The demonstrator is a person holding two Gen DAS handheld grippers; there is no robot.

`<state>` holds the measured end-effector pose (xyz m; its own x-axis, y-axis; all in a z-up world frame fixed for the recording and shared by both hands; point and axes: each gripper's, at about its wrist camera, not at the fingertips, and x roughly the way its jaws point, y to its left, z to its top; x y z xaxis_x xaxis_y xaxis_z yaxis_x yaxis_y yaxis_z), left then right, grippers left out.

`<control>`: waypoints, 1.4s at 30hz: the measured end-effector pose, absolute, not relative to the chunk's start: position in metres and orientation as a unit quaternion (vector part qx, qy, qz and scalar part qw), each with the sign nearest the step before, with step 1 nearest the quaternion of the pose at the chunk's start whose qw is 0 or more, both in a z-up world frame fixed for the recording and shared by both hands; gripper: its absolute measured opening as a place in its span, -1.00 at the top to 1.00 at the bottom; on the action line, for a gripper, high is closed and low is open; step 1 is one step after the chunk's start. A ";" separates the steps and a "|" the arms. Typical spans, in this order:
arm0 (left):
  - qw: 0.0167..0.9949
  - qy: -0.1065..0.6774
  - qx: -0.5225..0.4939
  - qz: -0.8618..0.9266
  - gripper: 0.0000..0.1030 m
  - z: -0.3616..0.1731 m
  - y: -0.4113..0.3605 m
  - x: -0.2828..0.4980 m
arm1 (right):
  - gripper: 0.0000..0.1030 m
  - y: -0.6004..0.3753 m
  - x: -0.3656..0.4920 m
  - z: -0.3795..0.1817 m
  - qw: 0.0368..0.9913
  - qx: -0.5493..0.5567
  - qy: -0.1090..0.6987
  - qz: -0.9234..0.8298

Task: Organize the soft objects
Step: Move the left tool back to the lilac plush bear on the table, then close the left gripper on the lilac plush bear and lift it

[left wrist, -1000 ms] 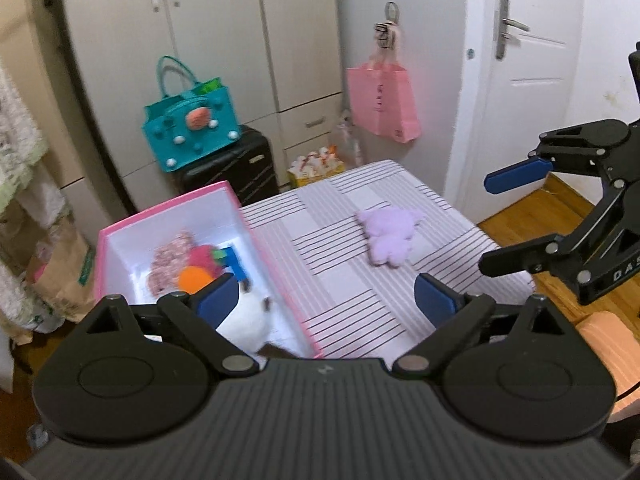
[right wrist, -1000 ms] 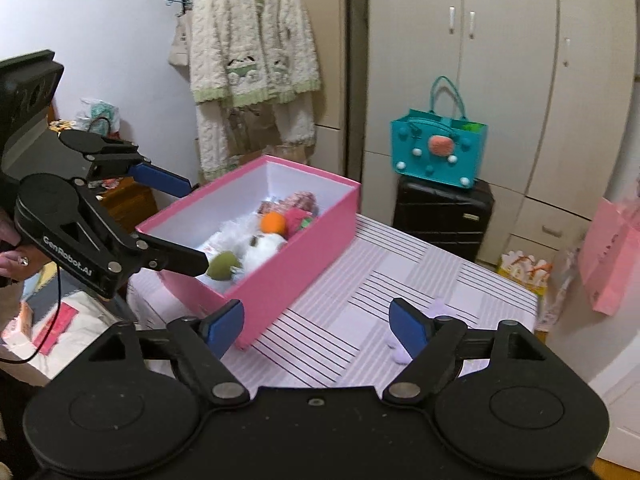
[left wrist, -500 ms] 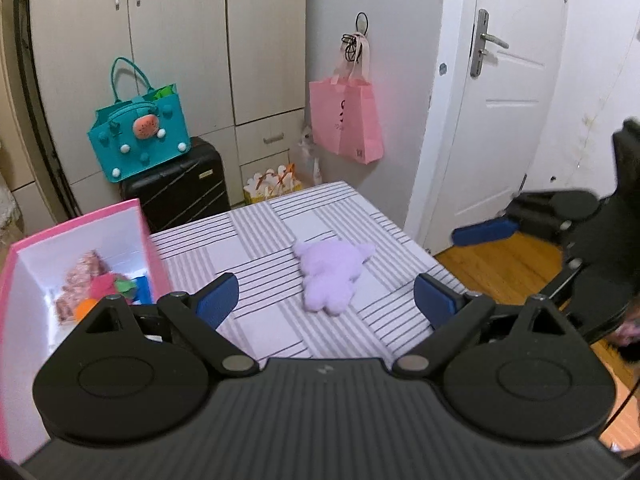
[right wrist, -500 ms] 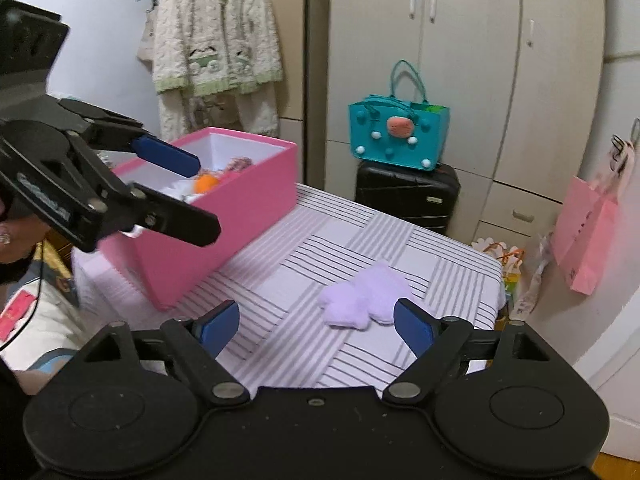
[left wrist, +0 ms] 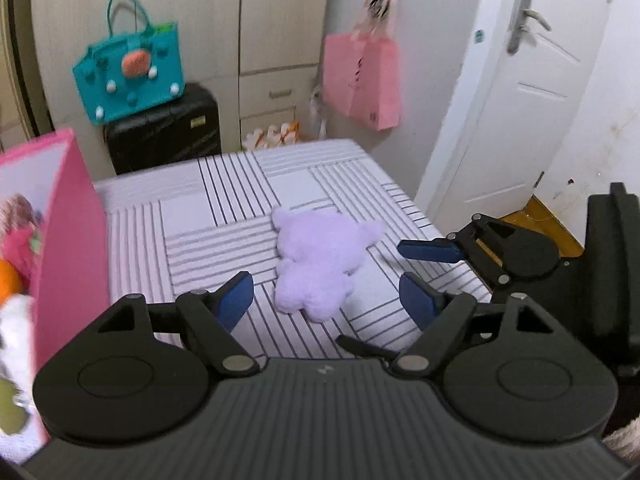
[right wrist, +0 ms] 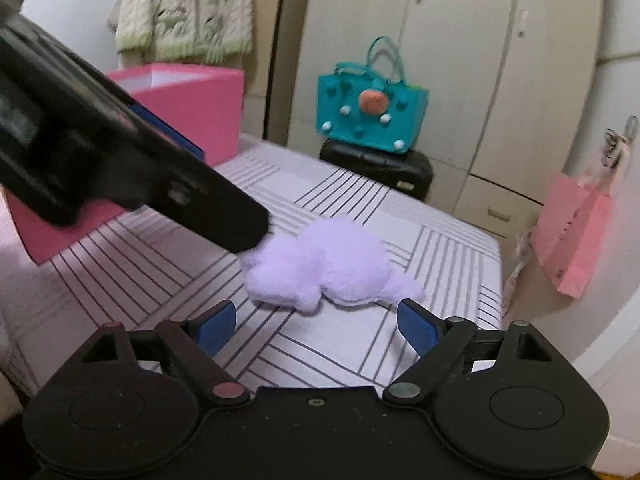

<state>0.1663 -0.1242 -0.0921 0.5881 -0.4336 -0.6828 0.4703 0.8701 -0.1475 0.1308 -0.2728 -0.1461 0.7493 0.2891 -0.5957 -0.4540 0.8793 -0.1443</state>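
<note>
We see a pale purple plush toy (left wrist: pixel 320 264) lying flat on the striped table (left wrist: pixel 224 200), fuzzy and rounded, with short stubby limbs spread out. It sits near the middle of the table, well apart from the pink box (left wrist: pixel 68 248) on its left side, where other soft toys (left wrist: pixel 16 240) are piled.

Our left gripper (left wrist: pixel 326 300) hangs just short of the plush toy, its jaws closing but with nothing pressed between the blue pads. Our right gripper (right wrist: pixel 316 322) faces the toy from the other side, its jaws opening and holding nothing. In the right wrist view the left gripper's dark finger crosses in front and hides one end of the toy.

Behind the table stand a black suitcase (left wrist: pixel 164 128) carrying a teal bag (left wrist: pixel 128 76), a pink paper bag (left wrist: pixel 364 80) on a hook, and a white door (left wrist: pixel 524 92).
</note>
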 end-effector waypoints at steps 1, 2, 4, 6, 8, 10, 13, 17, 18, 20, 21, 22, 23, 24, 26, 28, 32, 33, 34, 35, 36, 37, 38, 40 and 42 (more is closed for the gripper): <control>0.888 0.383 0.014 -0.253 -0.46 -0.097 -0.125 0.172 | -0.76 -0.271 0.136 -0.147 0.922 -0.143 0.296 0.206; 0.887 0.387 0.007 -0.252 -0.39 -0.101 -0.125 0.178 | -0.76 -0.271 0.140 -0.148 0.919 -0.138 0.302 0.214; 0.887 0.392 -0.003 -0.246 -0.35 -0.109 -0.126 0.187 | -0.76 -0.271 0.148 -0.150 0.914 -0.121 0.315 0.226; 0.891 0.392 -0.007 -0.230 -0.35 -0.116 -0.127 0.195 | -0.76 -0.270 0.153 -0.151 0.910 -0.108 0.325 0.235; 0.894 0.393 -0.009 -0.216 -0.35 -0.121 -0.127 0.202 | -0.76 -0.270 0.157 -0.152 0.909 -0.104 0.326 0.239; 0.892 0.396 -0.014 -0.217 -0.35 -0.124 -0.127 0.207 | -0.76 -0.271 0.159 -0.155 0.909 -0.106 0.327 0.237; 0.888 0.401 -0.027 -0.224 -0.33 -0.128 -0.129 0.211 | -0.78 -0.274 0.162 -0.160 0.908 -0.108 0.327 0.238; 0.882 0.409 -0.039 -0.231 -0.20 -0.134 -0.131 0.214 | -0.79 -0.282 0.169 -0.164 0.907 -0.088 0.331 0.246; 0.879 0.414 -0.041 -0.233 -0.15 -0.136 -0.132 0.215 | -0.79 -0.283 0.172 -0.165 0.906 -0.084 0.334 0.247; 0.871 0.426 -0.049 -0.239 0.08 -0.141 -0.133 0.218 | -0.79 -0.284 0.174 -0.165 0.905 -0.084 0.334 0.250; 0.866 0.433 -0.055 -0.243 0.11 -0.143 -0.133 0.219 | -0.79 -0.284 0.175 -0.166 0.905 -0.086 0.332 0.252; 0.863 0.438 -0.059 -0.247 0.16 -0.145 -0.133 0.220 | -0.79 -0.283 0.175 -0.166 0.905 -0.087 0.331 0.254; 0.861 0.439 -0.063 -0.248 0.19 -0.146 -0.133 0.219 | -0.79 -0.283 0.175 -0.166 0.905 -0.087 0.330 0.254; 0.861 0.439 -0.068 -0.249 0.20 -0.146 -0.132 0.219 | -0.79 -0.282 0.177 -0.167 0.905 -0.084 0.330 0.254; 0.859 0.438 -0.076 -0.255 0.24 -0.147 -0.132 0.217 | -0.79 -0.281 0.176 -0.168 0.907 -0.078 0.330 0.250; 0.860 0.436 -0.076 -0.255 0.24 -0.148 -0.132 0.213 | -0.78 -0.278 0.175 -0.168 0.911 -0.081 0.325 0.241; 0.860 0.435 -0.075 -0.256 0.24 -0.145 -0.131 0.209 | -0.71 -0.272 0.170 -0.166 0.915 -0.093 0.318 0.230; 0.860 0.435 -0.076 -0.257 0.24 -0.144 -0.130 0.209 | -0.70 -0.271 0.167 -0.165 0.917 -0.096 0.316 0.226; 0.859 0.435 -0.077 -0.259 0.24 -0.143 -0.128 0.208 | -0.70 -0.269 0.165 -0.164 0.918 -0.098 0.313 0.221; 0.858 0.436 -0.078 -0.260 0.24 -0.142 -0.127 0.207 | -0.70 -0.269 0.164 -0.164 0.920 -0.097 0.311 0.219; 0.858 0.436 -0.078 -0.261 0.24 -0.141 -0.126 0.205 | -0.70 -0.268 0.162 -0.163 0.921 -0.096 0.310 0.217; 0.858 0.435 -0.076 -0.262 0.24 -0.140 -0.125 0.203 | -0.70 -0.267 0.160 -0.162 0.921 -0.095 0.310 0.215; 0.859 0.433 -0.074 -0.263 0.24 -0.138 -0.124 0.200 | -0.70 -0.266 0.158 -0.161 0.922 -0.095 0.309 0.214; 0.859 0.430 -0.070 -0.267 0.24 -0.135 -0.124 0.195 | -0.71 -0.265 0.153 -0.158 0.923 -0.096 0.307 0.211; 0.858 0.430 -0.070 -0.272 0.24 -0.131 -0.121 0.188 | -0.71 -0.263 0.147 -0.155 0.924 -0.096 0.305 0.210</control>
